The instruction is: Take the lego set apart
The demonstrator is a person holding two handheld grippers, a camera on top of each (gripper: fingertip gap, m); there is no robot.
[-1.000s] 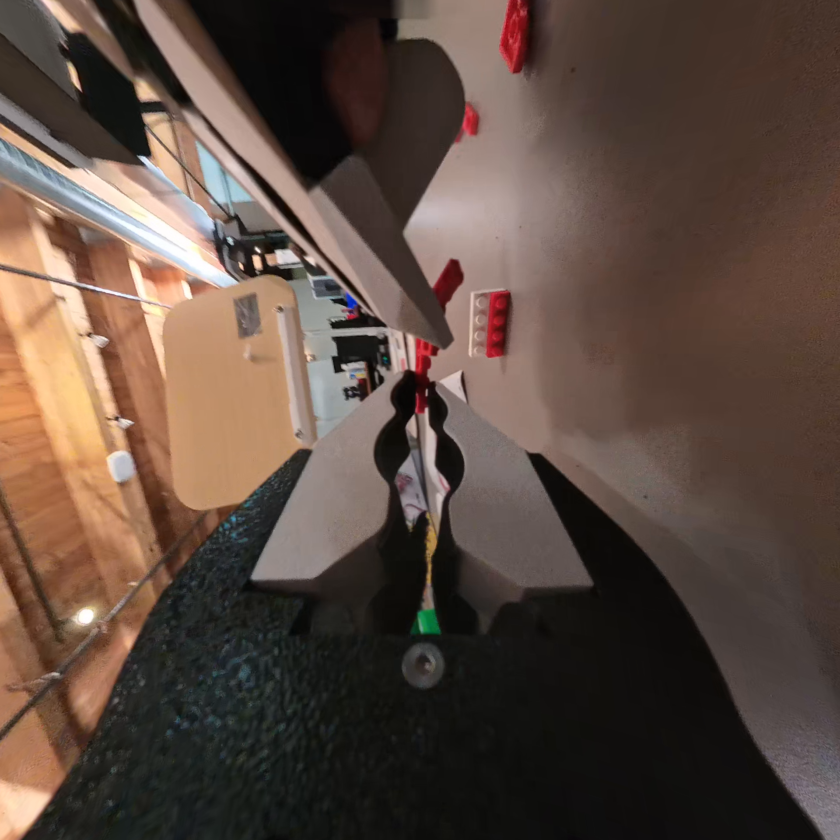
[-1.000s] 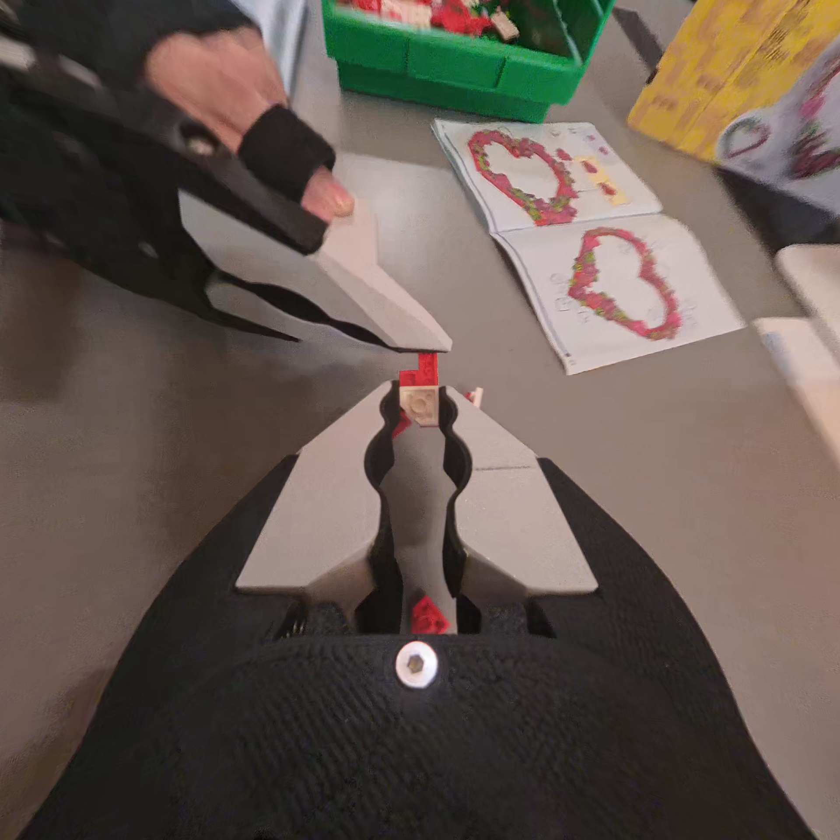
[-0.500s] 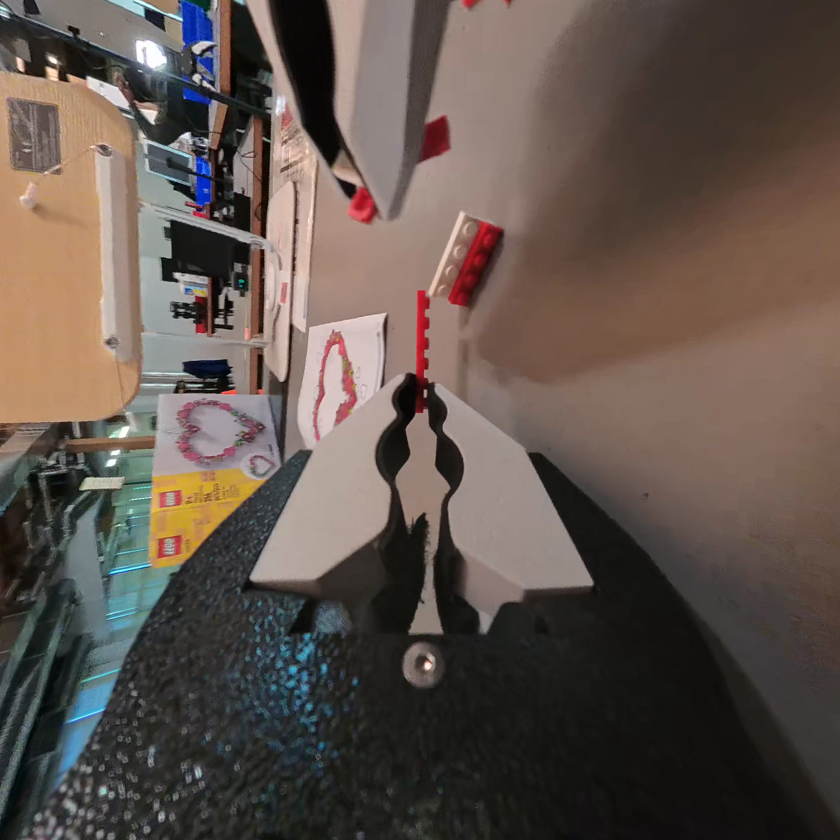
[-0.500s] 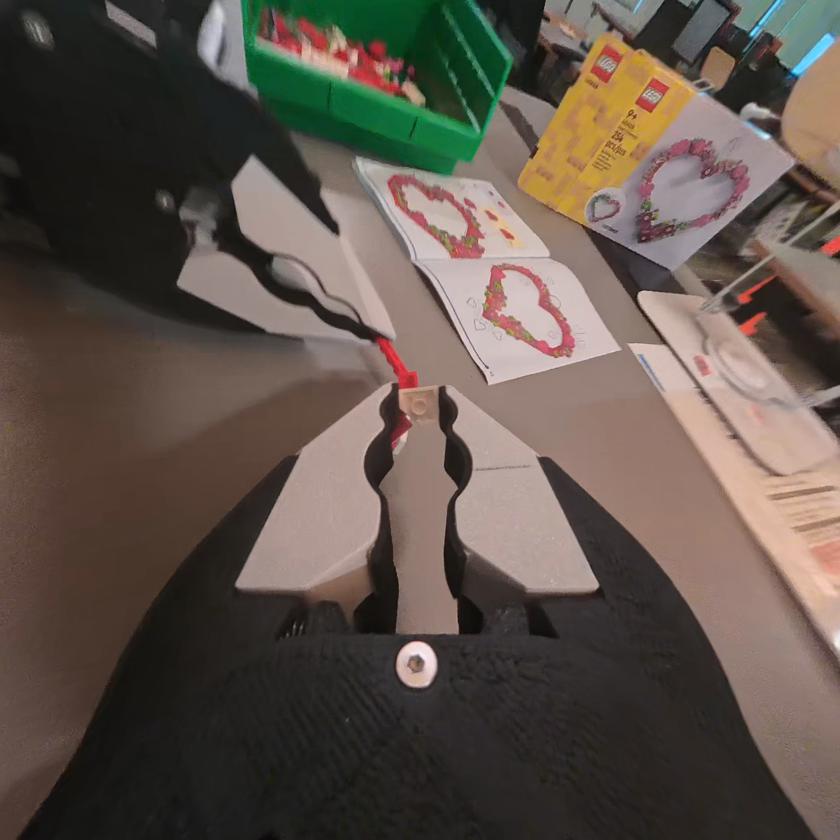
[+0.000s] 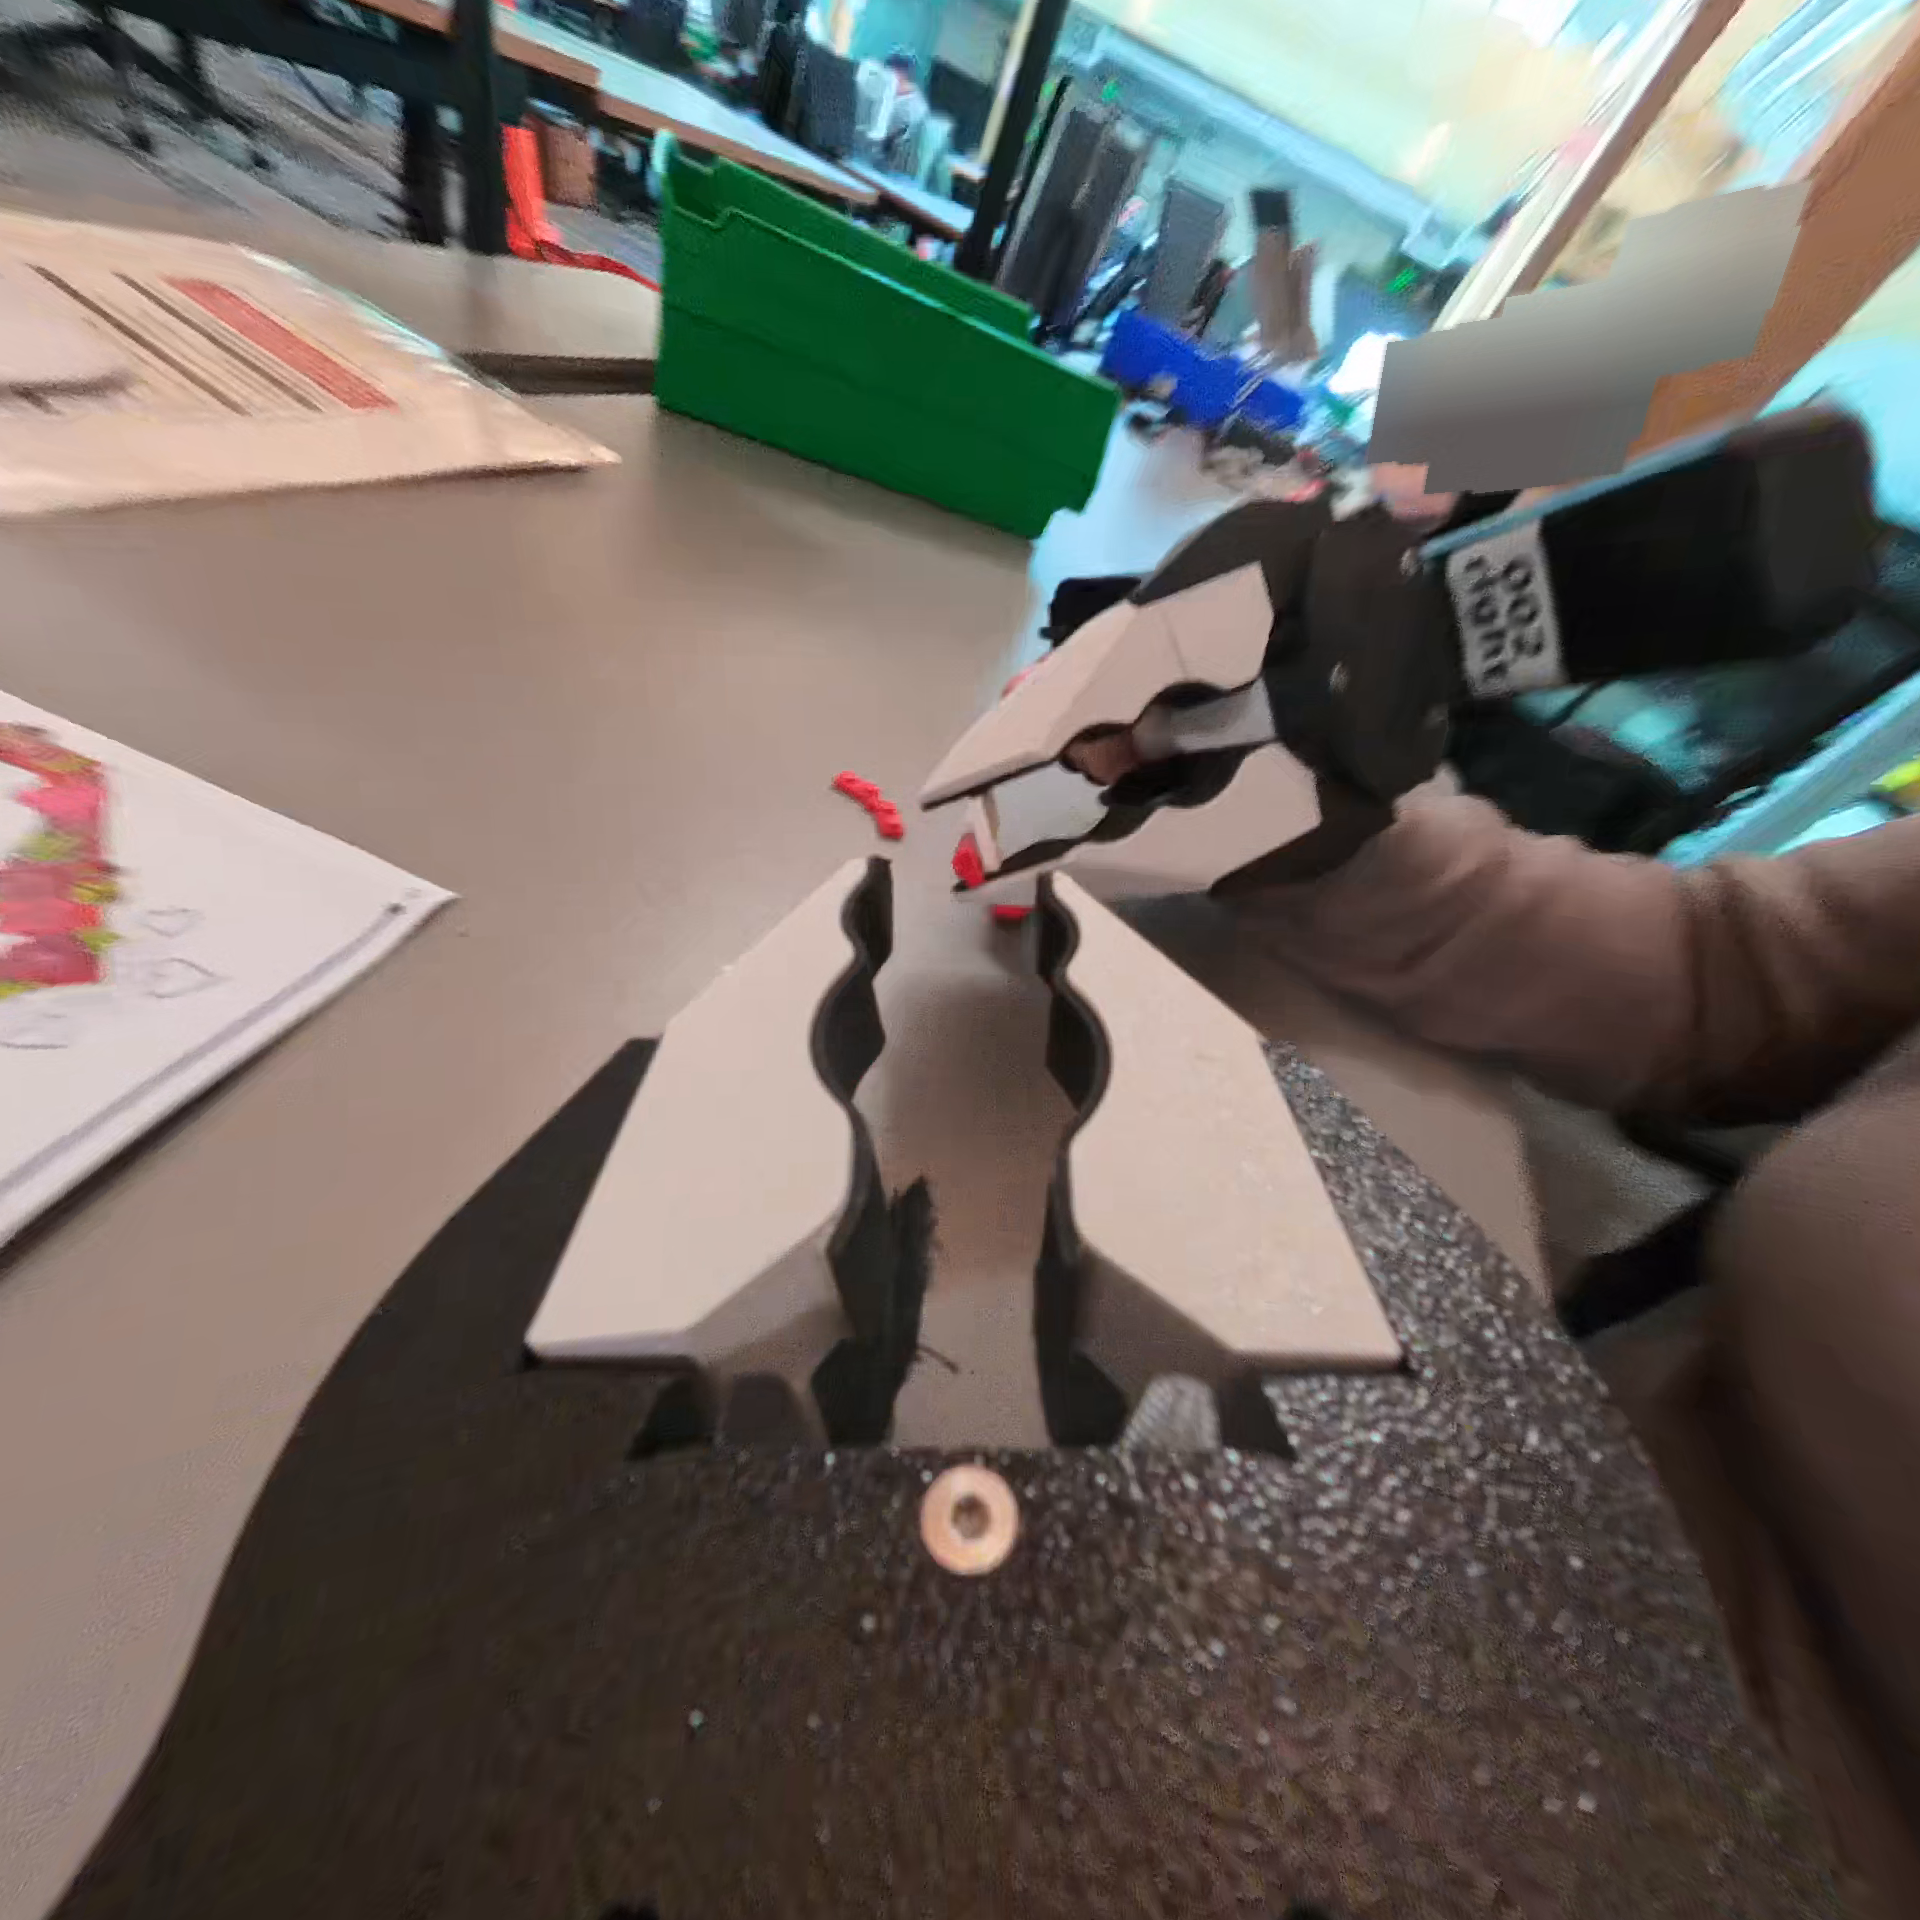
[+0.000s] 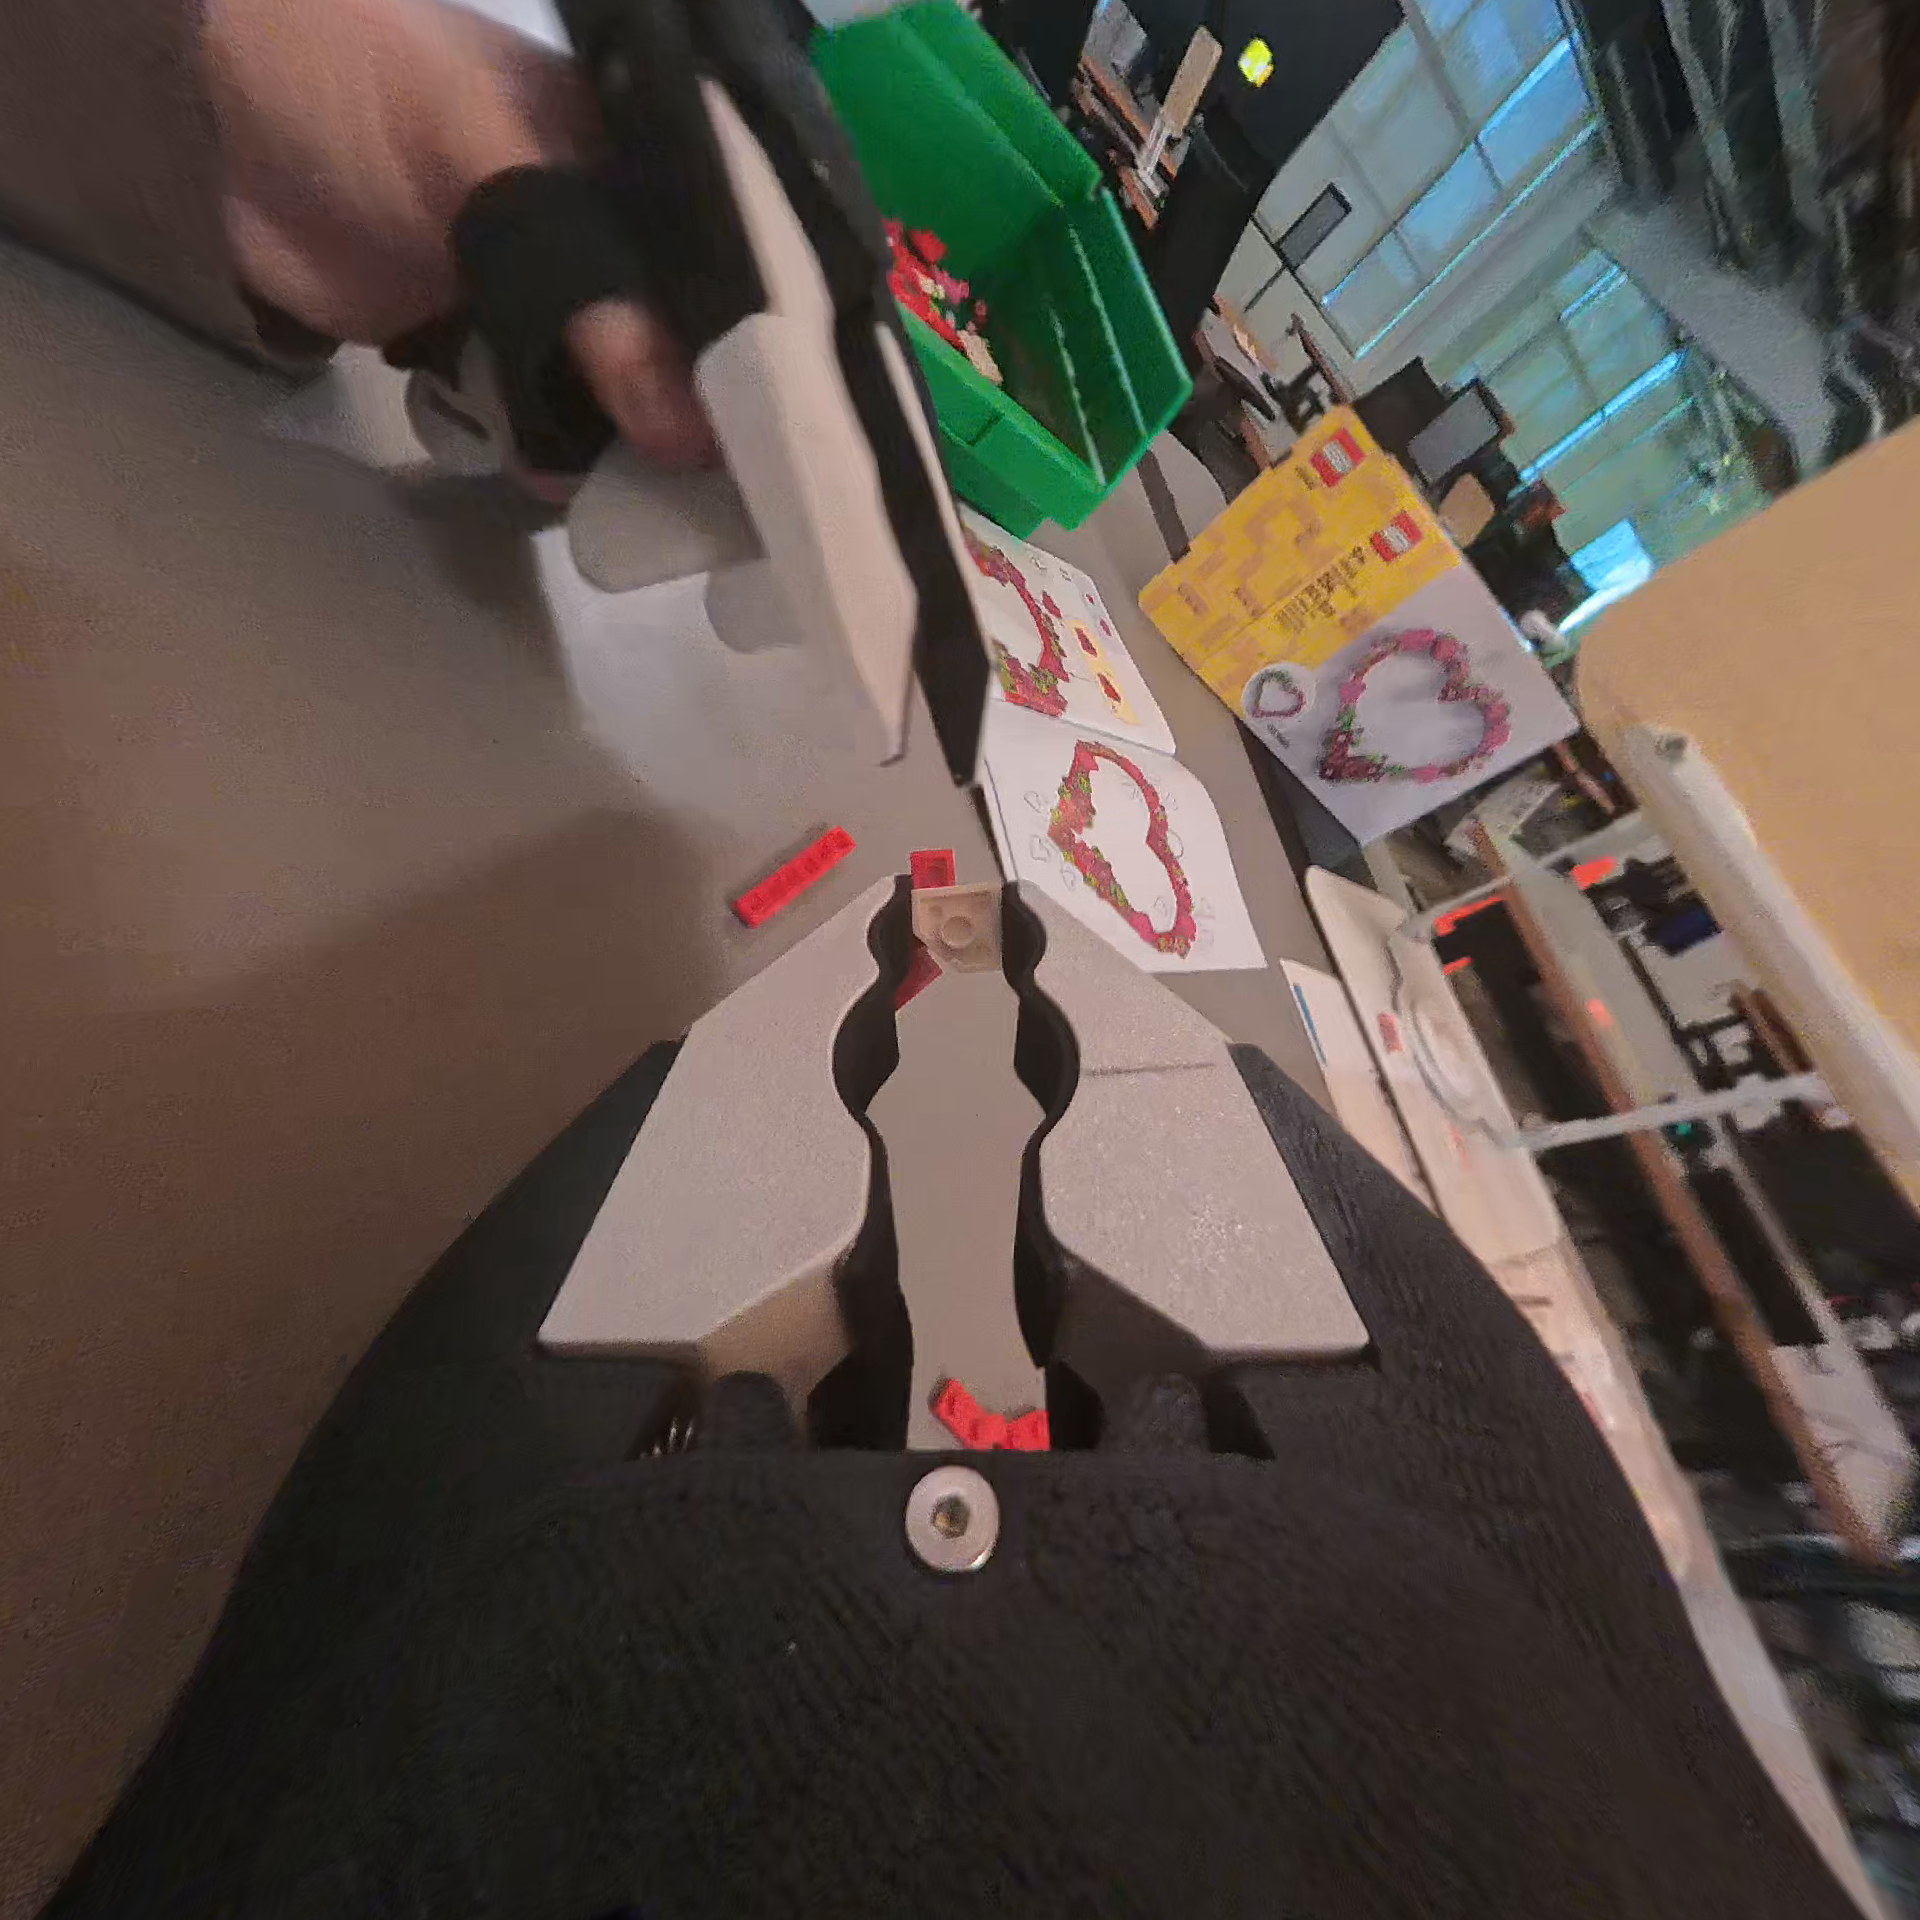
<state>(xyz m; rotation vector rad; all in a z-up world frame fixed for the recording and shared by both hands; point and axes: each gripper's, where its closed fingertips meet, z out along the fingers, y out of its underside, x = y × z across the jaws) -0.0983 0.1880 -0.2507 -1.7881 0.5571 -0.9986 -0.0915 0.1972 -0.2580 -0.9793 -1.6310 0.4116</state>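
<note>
Lego piece [image 6: 958, 920] pinched in right gripper [image 6: 956, 904], underside hidden by fingers [image 6: 1122, 1039].

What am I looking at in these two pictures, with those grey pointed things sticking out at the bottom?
Those are two hand-held grippers, pincers a person squeezes; each carries a camera looking along its own fingers. One picture comes from the left gripper, which is open and empty. The other comes from the right gripper, shut on a small tan and red lego piece. Each gripper also shows in the other's picture. On the grey table lie a loose red lego strip, an open instruction booklet with heart pictures, a yellow lego box and a green bin holding more pieces.
</note>
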